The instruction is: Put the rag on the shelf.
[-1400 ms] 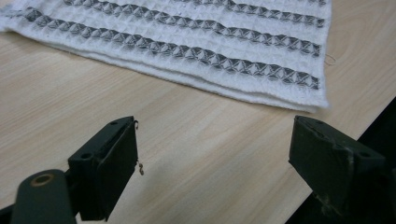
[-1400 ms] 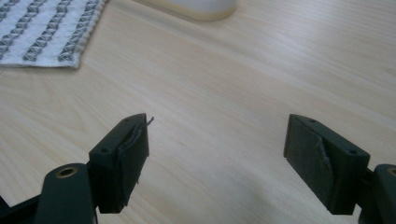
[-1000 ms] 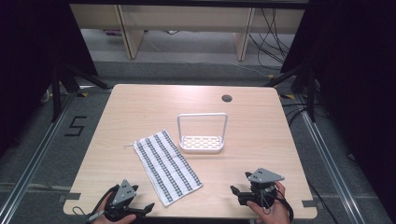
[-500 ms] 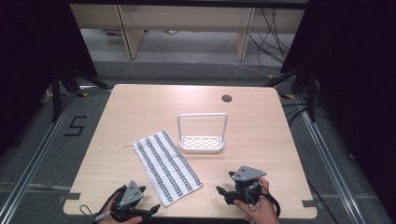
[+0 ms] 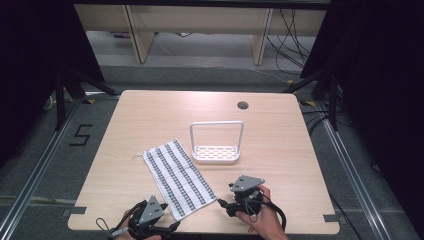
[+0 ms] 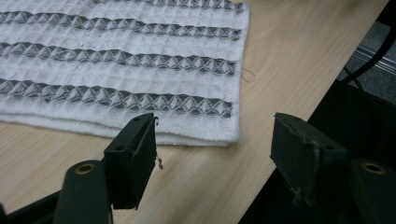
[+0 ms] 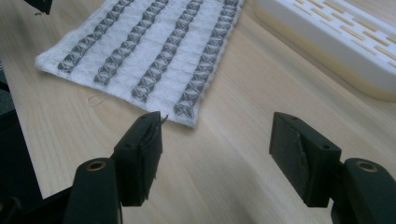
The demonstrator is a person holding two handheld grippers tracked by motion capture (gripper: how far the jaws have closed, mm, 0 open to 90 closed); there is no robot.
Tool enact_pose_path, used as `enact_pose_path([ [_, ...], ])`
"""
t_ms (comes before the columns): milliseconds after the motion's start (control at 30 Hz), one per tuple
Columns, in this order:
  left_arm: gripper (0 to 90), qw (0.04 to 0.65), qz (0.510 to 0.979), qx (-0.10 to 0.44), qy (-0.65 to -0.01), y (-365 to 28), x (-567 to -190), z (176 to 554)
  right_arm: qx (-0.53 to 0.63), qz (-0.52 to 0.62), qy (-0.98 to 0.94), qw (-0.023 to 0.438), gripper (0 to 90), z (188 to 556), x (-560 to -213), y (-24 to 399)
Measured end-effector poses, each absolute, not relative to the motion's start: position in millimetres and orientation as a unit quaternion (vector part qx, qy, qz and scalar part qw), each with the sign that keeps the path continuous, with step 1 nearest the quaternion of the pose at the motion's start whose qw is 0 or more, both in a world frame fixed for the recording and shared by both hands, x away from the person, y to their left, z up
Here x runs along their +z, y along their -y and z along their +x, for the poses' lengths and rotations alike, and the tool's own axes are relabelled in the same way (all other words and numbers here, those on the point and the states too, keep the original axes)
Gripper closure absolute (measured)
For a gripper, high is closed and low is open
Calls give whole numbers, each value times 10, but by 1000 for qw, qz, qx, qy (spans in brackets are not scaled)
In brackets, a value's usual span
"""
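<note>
- The striped towel (image 5: 177, 180) is lying flat on the table (image 5: 150, 115), running from about 10 o'clock down to 5 o'clock in the high view, with its near short edge close to the table's front edge.
- The left gripper (image 5: 159, 218) is sitting at the towel's 7 o'clock, by the near left corner; the right gripper (image 5: 226, 204) is at its 3 o'clock, just off the near right corner.
- Both sets of jaws have just been closing and are now standing part-way apart with nothing between them; in each gripper view the cloth is lying just ahead of the pads, not inside them.
- Likely risk: if the jaws are closing before the corners are inside, they will probably be pinching air or only the fringe.
- The towel looks doubled at its near edge in the left gripper view (image 6: 140, 70), so a shallow bite may be catching one layer only and letting the rest sag.
- The left gripper is hanging over the table's front edge; a low approach may be knocking the wood and pushing the cloth away.
- A pull toward 12 o'clock may be dragging the towel into the white rack (image 5: 216, 149), which is standing just beside the towel's far right side.
- The right hand (image 5: 262, 220) is coming in from 6 o'clock, its gripper pointing towards 9 o'clock and held low.
</note>
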State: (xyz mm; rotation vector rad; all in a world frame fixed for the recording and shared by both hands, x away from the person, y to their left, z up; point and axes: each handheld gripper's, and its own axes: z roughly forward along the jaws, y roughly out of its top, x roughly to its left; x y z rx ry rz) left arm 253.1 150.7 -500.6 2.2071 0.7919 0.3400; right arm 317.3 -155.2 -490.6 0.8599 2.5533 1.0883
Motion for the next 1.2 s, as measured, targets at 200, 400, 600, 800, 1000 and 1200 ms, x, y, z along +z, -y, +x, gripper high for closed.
enact_pose_path([
  [200,384,364,875,132,-291,-1413,-5018,2544,372,286,-875,118,373,3236,-4942,1433],
  [400,443,358,879,138,-282,-1358,-5017,2571,366,283,-880,110,392,3293,-4950,1341],
  [600,465,346,885,137,-281,-1359,-5025,2595,361,280,-884,100,415,3319,-4968,1244],
  [800,504,343,883,137,-290,-1381,-5053,2617,359,264,-889,108,439,3366,-5020,1178],
  [1000,571,326,893,144,-275,-1380,-5079,2643,347,270,-892,100,461,3361,-5016,1175],
  [1200,709,323,896,141,-270,-1357,-5070,2653,342,277,-892,99,526,3353,-5071,1152],
])
